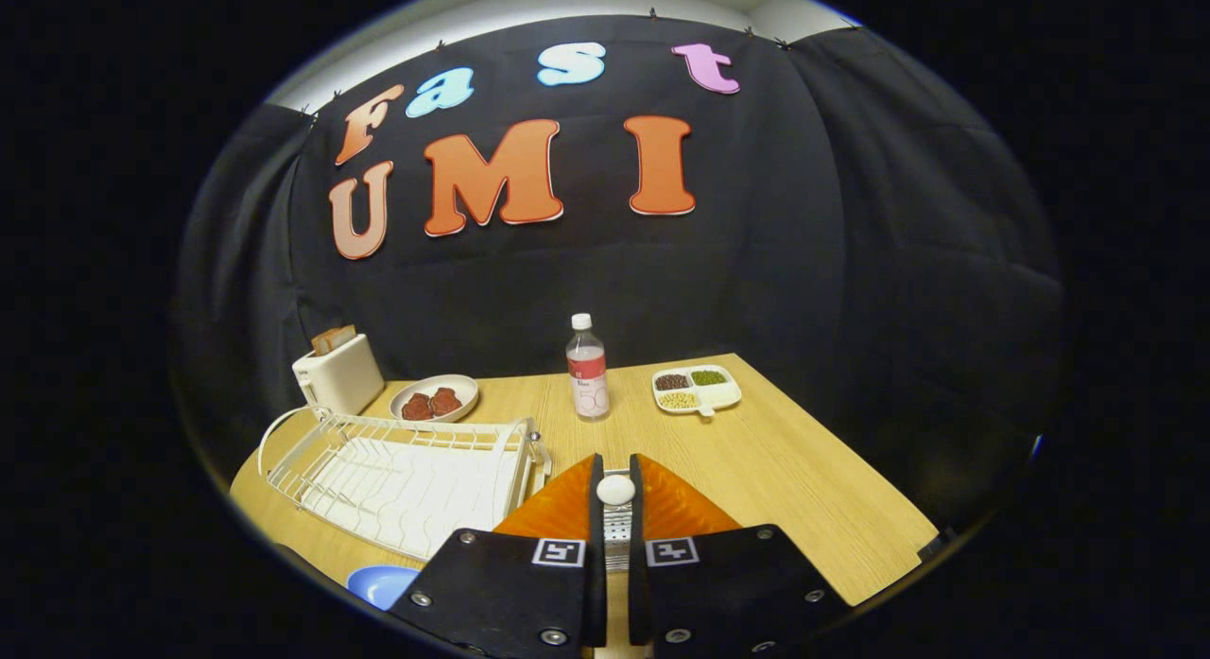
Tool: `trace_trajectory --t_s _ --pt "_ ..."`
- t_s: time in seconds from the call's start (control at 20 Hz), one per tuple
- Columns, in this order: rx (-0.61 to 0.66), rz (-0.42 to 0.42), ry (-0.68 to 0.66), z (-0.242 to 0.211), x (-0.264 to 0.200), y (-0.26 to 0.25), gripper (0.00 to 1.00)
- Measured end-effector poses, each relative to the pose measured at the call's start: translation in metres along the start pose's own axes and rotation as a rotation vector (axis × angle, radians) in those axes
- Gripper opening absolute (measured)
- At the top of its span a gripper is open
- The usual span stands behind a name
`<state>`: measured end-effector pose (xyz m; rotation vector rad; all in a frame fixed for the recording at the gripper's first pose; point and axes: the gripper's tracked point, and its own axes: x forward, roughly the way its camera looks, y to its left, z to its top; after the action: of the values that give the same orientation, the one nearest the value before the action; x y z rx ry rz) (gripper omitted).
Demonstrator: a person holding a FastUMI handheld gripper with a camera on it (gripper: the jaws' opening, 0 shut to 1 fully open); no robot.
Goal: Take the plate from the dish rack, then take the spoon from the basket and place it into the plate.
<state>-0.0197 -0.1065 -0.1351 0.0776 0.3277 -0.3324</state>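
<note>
My gripper is shut on the white rounded end of the spoon, which sits pinched between the two fingertips. In the narrow gap below it I see a strip of perforated metal, apparently the basket; the rest of it is hidden by the fingers. The blue plate lies on the table to the left of the fingers, in front of the dish rack, and is partly cut off. The white wire dish rack stands left of the gripper with nothing in its slots.
On the wooden table beyond the fingers stands a clear bottle. A divided tray of beans is at the back right, an oval dish with brown pieces and a white toaster at the back left.
</note>
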Motion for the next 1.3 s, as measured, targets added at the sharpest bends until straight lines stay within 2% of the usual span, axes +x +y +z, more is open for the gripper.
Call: trace_trajectory --t_s 0.25,0.5,1.05,1.3 --pt "-0.022 0.038 -0.077 0.037 -0.038 0.02 0.09" --pt "-0.059 0.12 -0.109 0.037 -0.074 0.055 0.09" --pt "-0.113 0.428 0.026 -0.062 -0.129 0.152 0.09" --pt "-0.062 0.495 0.091 -0.103 -0.121 0.162 0.09"
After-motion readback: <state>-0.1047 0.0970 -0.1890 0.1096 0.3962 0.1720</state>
